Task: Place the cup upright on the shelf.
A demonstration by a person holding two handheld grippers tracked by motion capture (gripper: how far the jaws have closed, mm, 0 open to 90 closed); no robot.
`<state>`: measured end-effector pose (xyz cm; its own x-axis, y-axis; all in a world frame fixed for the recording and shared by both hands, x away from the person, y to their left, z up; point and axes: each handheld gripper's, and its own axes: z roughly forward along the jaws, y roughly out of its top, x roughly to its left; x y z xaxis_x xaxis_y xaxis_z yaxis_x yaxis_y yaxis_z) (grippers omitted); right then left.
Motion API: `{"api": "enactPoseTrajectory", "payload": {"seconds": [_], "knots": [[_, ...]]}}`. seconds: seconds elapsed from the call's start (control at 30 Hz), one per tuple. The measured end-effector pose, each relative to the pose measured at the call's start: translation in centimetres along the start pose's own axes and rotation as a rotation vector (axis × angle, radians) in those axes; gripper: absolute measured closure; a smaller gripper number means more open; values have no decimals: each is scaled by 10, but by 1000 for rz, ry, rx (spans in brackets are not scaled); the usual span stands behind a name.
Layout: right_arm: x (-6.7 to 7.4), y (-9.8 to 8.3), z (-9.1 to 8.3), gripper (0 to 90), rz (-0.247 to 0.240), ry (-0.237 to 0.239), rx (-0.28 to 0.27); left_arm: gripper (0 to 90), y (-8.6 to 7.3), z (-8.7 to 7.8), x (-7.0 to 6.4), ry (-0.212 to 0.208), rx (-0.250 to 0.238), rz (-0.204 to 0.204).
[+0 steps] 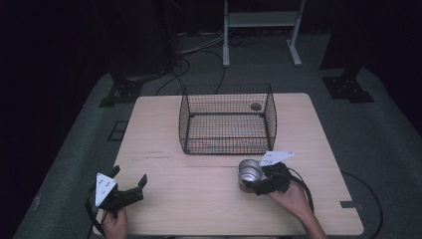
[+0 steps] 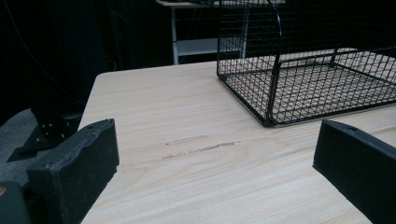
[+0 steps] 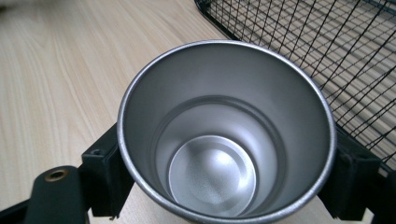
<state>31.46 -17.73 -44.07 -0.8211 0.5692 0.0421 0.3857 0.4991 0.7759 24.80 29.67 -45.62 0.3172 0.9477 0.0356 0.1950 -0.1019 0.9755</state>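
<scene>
Smooth round steel cup (image 3: 226, 135) clamped in right hand-held gripper (image 1: 260, 183), left hand-held gripper (image 1: 130, 183) wide, black wire basket (image 1: 227, 119)

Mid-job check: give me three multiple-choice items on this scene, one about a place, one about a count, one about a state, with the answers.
1. Where is the shiny steel cup relative to the black wire basket?
A. inside it
B. on the pale wooden table, just in front of it
C. behind it

2. How many cups are on the table?
A. one
B. two
C. three

3. How does the right gripper stand?
A. open, apart from the cup
B. jaws closed on the cup
C. lying inside the basket

Answers: 1 B, the high view shows the cup in front of the basket's near wall. 2 A, one cup is there. 3 B, the right gripper view shows a jaw pressed on each side of the cup.
</scene>
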Motion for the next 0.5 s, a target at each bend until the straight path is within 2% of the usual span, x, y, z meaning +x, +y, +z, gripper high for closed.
{"api": "enactPoseTrajectory", "payload": {"seconds": [0.3, 0.5], "knots": [[-5, 13, -9, 178, 6, 20, 0, 0, 0, 0, 0, -1, 0, -3], [-7, 21, -14, 178, -2, 15, -3, 0, 0, 0, 0, -5, -1, 1]]}}
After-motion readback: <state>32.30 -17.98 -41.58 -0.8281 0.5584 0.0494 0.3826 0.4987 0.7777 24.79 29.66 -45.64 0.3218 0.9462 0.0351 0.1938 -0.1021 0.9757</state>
